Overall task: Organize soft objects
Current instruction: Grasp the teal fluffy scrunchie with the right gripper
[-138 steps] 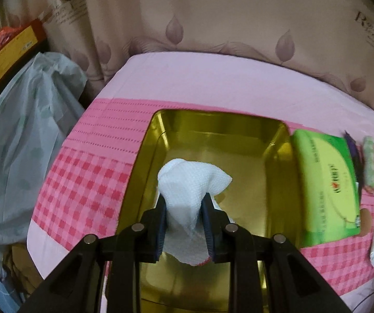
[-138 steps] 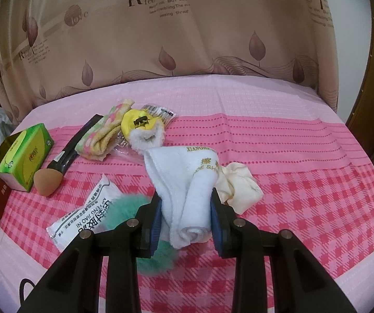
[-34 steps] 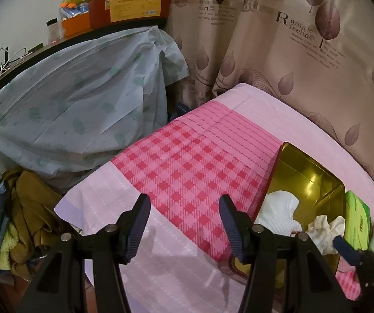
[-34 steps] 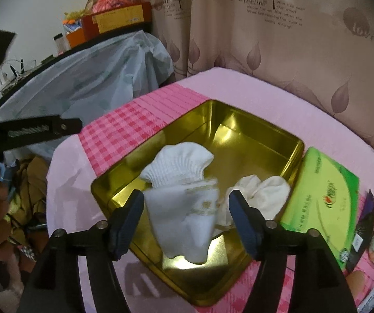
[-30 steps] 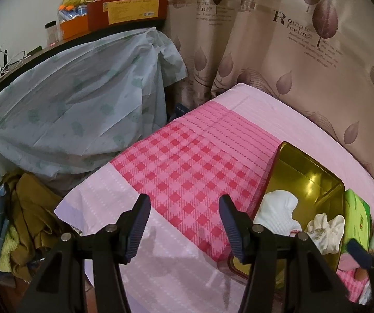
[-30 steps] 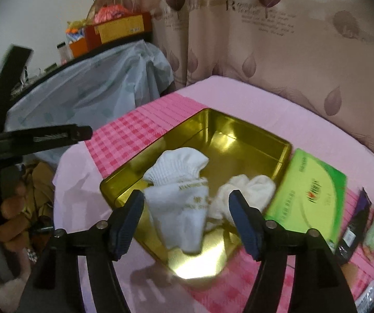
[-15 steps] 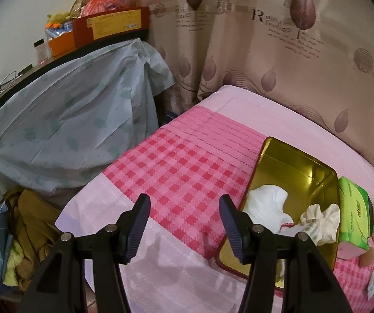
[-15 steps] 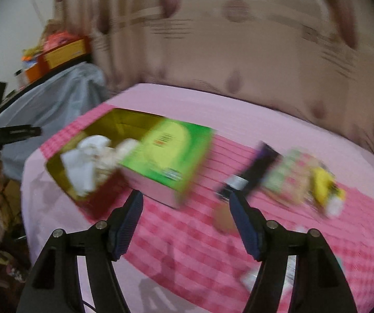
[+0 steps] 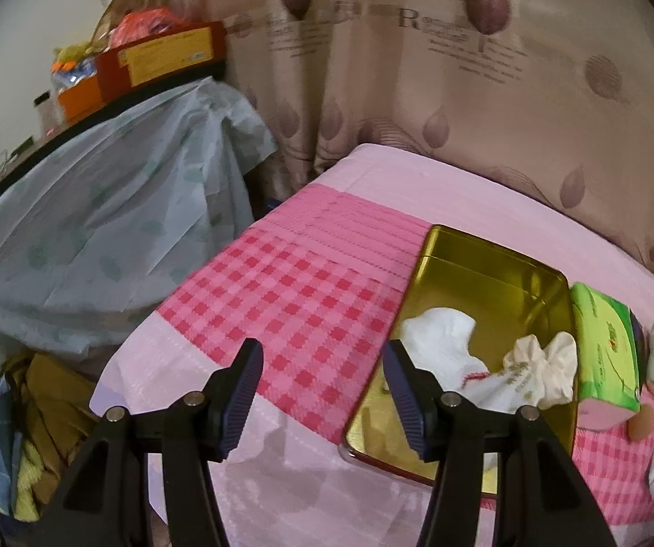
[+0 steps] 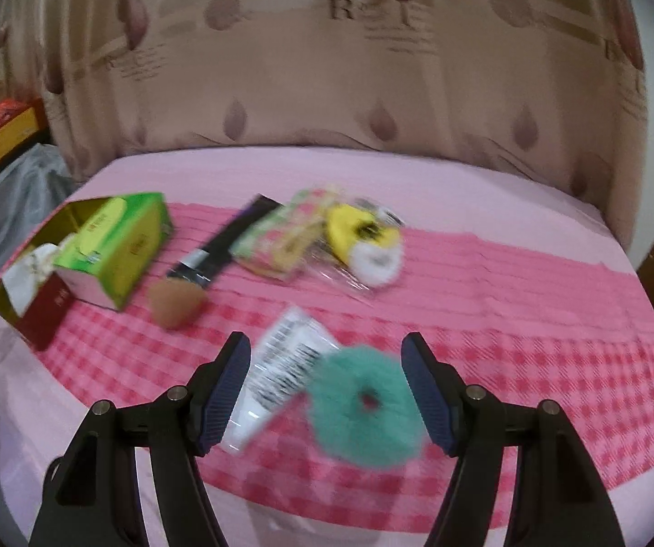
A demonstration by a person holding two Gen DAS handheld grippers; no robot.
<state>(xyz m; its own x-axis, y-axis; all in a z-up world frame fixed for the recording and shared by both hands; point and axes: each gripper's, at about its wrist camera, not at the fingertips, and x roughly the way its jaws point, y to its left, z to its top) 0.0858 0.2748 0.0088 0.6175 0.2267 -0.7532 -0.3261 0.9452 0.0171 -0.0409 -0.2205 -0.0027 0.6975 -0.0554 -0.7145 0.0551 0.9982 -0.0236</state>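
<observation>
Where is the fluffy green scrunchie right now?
In the right wrist view the green scrunchie lies on the checked cloth at bottom centre, between the open fingers of the right gripper, beside a clear printed packet to its left.

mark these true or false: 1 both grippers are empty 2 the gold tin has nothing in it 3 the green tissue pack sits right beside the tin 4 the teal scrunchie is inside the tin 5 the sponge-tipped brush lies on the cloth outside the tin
1. True: the left gripper and right gripper hold nothing.
2. False: the gold tin holds a white sock and a cream cloth.
3. True: the green tissue pack lies against its side.
4. False: the teal scrunchie lies on the checked cloth.
5. True: the sponge-tipped brush lies outside the tin.
</observation>
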